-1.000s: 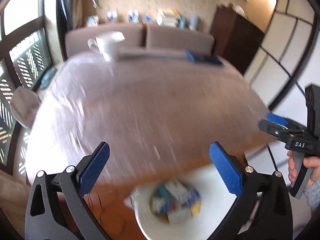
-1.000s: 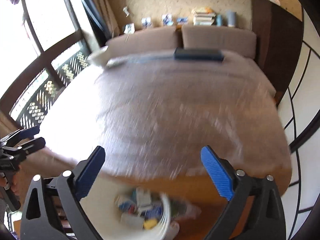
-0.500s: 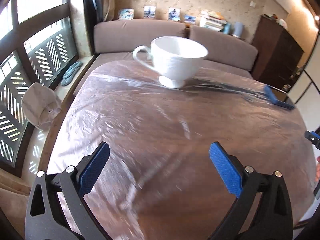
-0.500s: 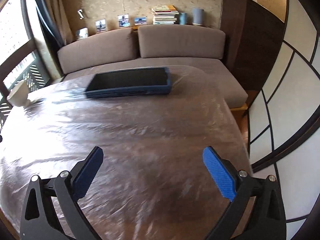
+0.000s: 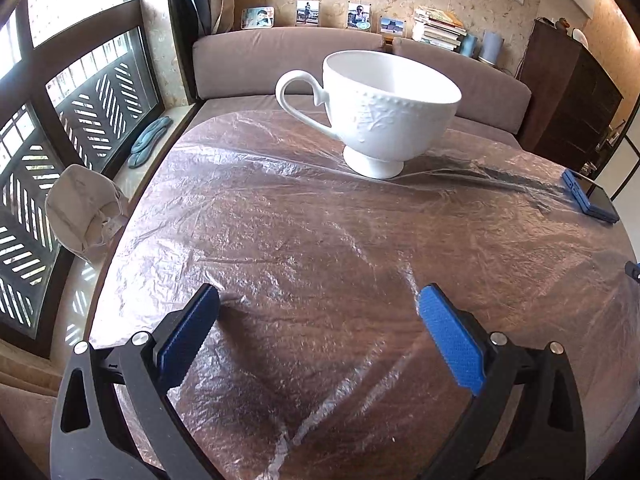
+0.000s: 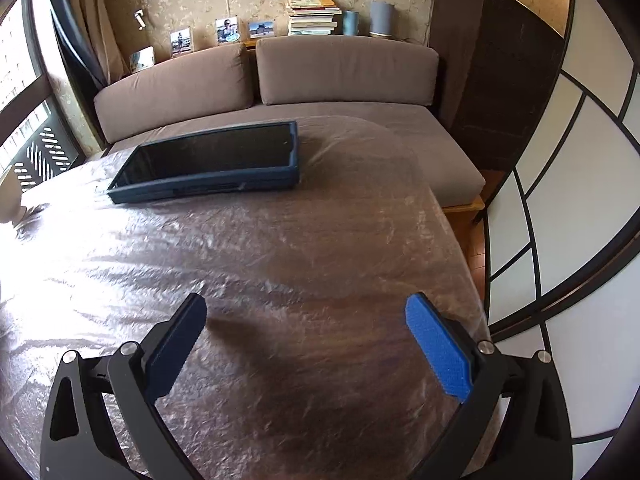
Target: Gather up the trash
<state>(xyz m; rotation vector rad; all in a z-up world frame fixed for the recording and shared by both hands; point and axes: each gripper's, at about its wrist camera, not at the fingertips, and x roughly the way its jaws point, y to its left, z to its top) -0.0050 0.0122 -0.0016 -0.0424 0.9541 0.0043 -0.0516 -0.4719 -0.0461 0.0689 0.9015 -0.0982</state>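
Note:
My left gripper (image 5: 318, 330) is open and empty, low over a round wooden table (image 5: 304, 264) covered in clear crinkled plastic. A white footed teacup (image 5: 380, 108) stands upright at the table's far side, well ahead of it. My right gripper (image 6: 306, 338) is open and empty over the same table (image 6: 280, 264). A dark phone in a blue case (image 6: 212, 162) lies flat ahead of it; it also shows in the left wrist view (image 5: 590, 198) at the right edge. No trash and no bin show in either view.
A brown sofa (image 6: 304, 80) runs behind the table. A white face mask (image 5: 86, 210) lies on the window ledge at left. A dark cabinet (image 6: 496, 92) and panelled screens (image 6: 580, 208) stand at right. The table edge drops off at right (image 6: 476, 292).
Both grippers rose from over a white bin of trash at the table's near edge and moved forward over the tabletop. The cup and the phone now look much nearer. Both stayed open.

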